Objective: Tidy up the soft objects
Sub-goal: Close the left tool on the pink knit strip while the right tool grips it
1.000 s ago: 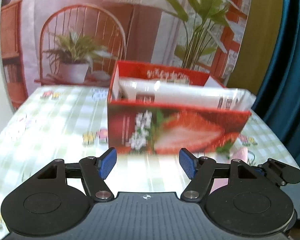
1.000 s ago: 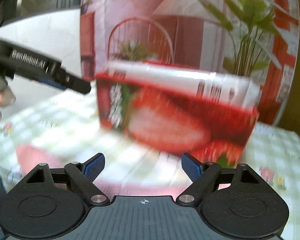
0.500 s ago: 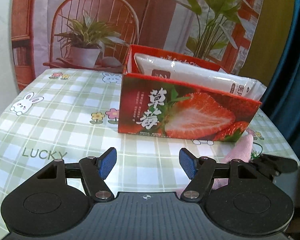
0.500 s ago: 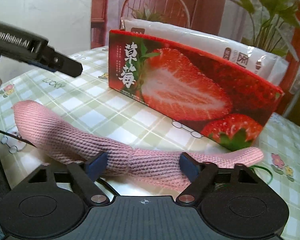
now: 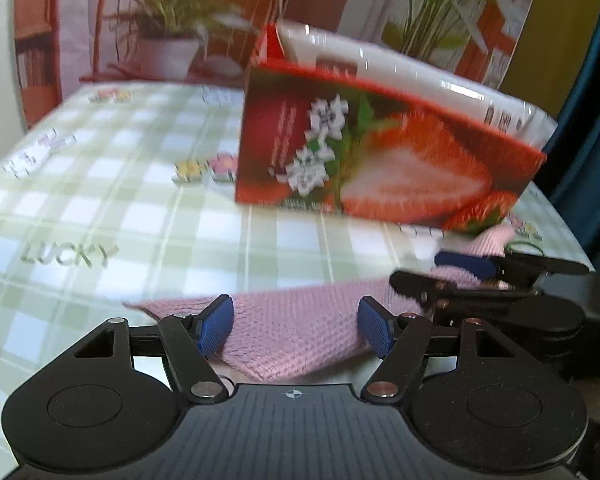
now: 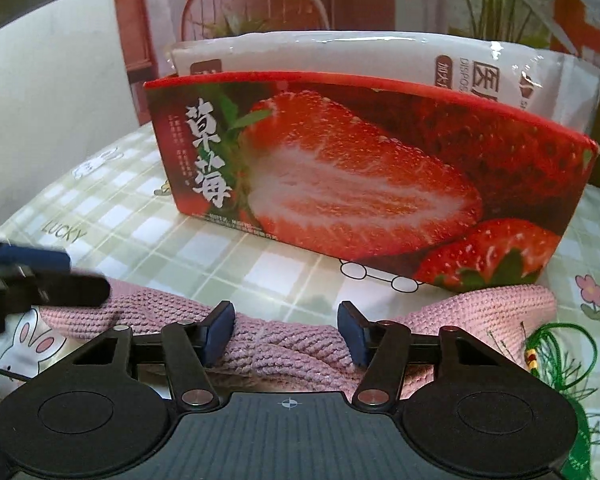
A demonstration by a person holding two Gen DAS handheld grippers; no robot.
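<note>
While closing over the pink knit strip (image 6: 288,350) with pads not yet pressing, right tool (image 6: 286,334), left tool (image 5: 296,328) spread astride its other end, on green-checked counter (image 5: 100,216) before strawberry box (image 6: 360,184), potted-plant backdrop (image 5: 172,20) behind.

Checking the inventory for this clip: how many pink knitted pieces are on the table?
1: a long pink knitted piece lies on the checked tablecloth before the strawberry box, running between both grippers' fingers. Its near edge is hidden, so more may lie unseen.
</note>
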